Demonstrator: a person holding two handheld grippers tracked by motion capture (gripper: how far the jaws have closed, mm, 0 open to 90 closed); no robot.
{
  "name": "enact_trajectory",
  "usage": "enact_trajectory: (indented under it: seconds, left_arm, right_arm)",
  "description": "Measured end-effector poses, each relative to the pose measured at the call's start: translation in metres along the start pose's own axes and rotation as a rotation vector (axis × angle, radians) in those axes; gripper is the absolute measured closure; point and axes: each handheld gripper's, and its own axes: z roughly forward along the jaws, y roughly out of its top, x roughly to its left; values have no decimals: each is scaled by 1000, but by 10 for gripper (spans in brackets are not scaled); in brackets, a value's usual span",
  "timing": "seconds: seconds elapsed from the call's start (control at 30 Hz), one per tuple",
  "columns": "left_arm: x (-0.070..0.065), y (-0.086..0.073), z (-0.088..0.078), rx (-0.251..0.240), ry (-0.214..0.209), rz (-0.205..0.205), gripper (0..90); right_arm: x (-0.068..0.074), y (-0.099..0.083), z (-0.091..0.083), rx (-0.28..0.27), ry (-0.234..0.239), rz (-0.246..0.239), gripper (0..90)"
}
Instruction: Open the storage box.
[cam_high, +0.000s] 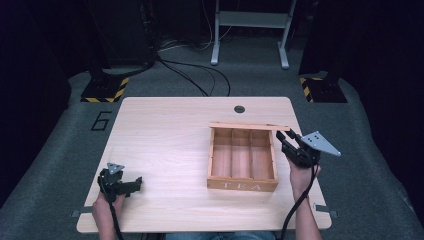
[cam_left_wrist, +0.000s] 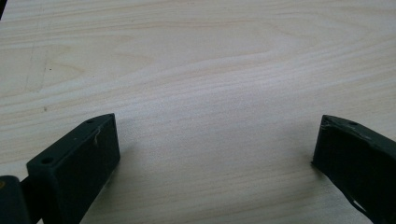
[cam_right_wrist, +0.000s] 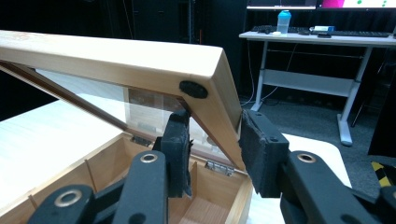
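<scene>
A wooden tea box (cam_high: 242, 186) marked TEA stands on the right half of the light wood table (cam_high: 165, 130), with three bare compartments showing inside. Its glass-paned lid (cam_high: 249, 126) is raised, hinged at the far side. My right gripper (cam_high: 281, 137) is shut on the lid's right side frame. In the right gripper view one pad sits under the lid (cam_right_wrist: 140, 60) and the other outside it, with the right gripper (cam_right_wrist: 212, 140) above the box (cam_right_wrist: 205, 205). My left gripper (cam_high: 136, 182) rests low at the table's near left, open, and in its own view the left gripper (cam_left_wrist: 215, 149) has bare tabletop (cam_left_wrist: 196, 70) between its jaws.
A round cable hole (cam_high: 239, 109) sits near the table's far edge. Beyond the table stand a white desk frame (cam_high: 250, 30) and hazard-striped stand bases (cam_high: 105, 90), and cables lie on the floor. A desk (cam_right_wrist: 322, 39) with a bottle stands farther off.
</scene>
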Motion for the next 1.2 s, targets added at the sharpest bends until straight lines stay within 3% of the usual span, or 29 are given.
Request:
enact_trajectory:
  seconds: [0.53,1.2]
  left_arm:
    - [0,0,0,0,0,0,5]
    - [0,0,0,-1,0,1,4]
  right_arm:
    - [-12,24,18,27,16,16,633]
    - [-14,26,20,29,24,18,632]
